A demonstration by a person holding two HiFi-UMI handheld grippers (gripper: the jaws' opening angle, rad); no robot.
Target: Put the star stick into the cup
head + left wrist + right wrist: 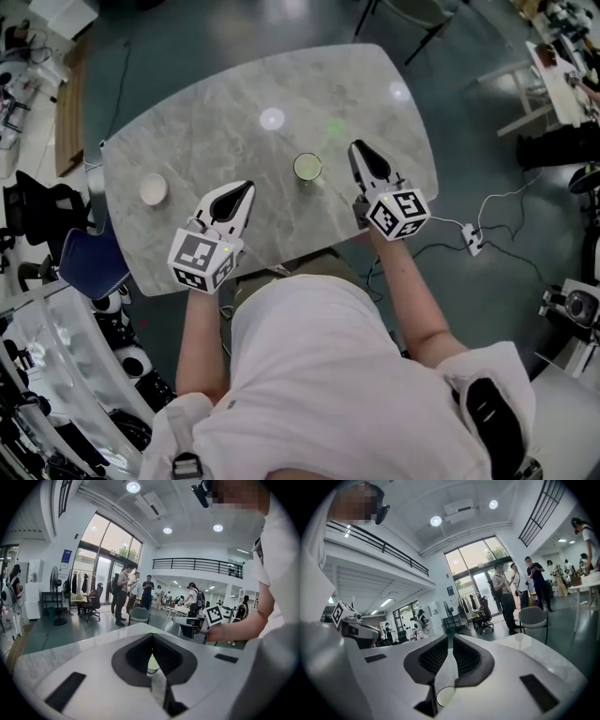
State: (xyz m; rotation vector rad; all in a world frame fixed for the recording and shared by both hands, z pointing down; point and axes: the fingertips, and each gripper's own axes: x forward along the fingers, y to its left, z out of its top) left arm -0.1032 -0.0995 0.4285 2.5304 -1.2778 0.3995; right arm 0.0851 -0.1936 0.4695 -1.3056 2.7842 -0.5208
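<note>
A green cup [307, 167] stands on the grey marble table [234, 122], between my two grippers. My left gripper [248, 187] lies low over the table to the cup's left, its jaws meeting at the tips with nothing between them. My right gripper [357, 147] sits just right of the cup, jaws also together and empty. In the left gripper view the left gripper [151, 637] points toward the cup [152, 663], seen through the slit below the tips. In the right gripper view a pale cup rim [446, 696] shows under the right gripper [450, 637]. No star stick is visible in any view.
A small beige cup [154, 189] stands near the table's left edge. A blue chair [89, 262] is beside the table's left corner. A white cable and adapter [472, 239] lie on the floor to the right. People stand in the hall beyond.
</note>
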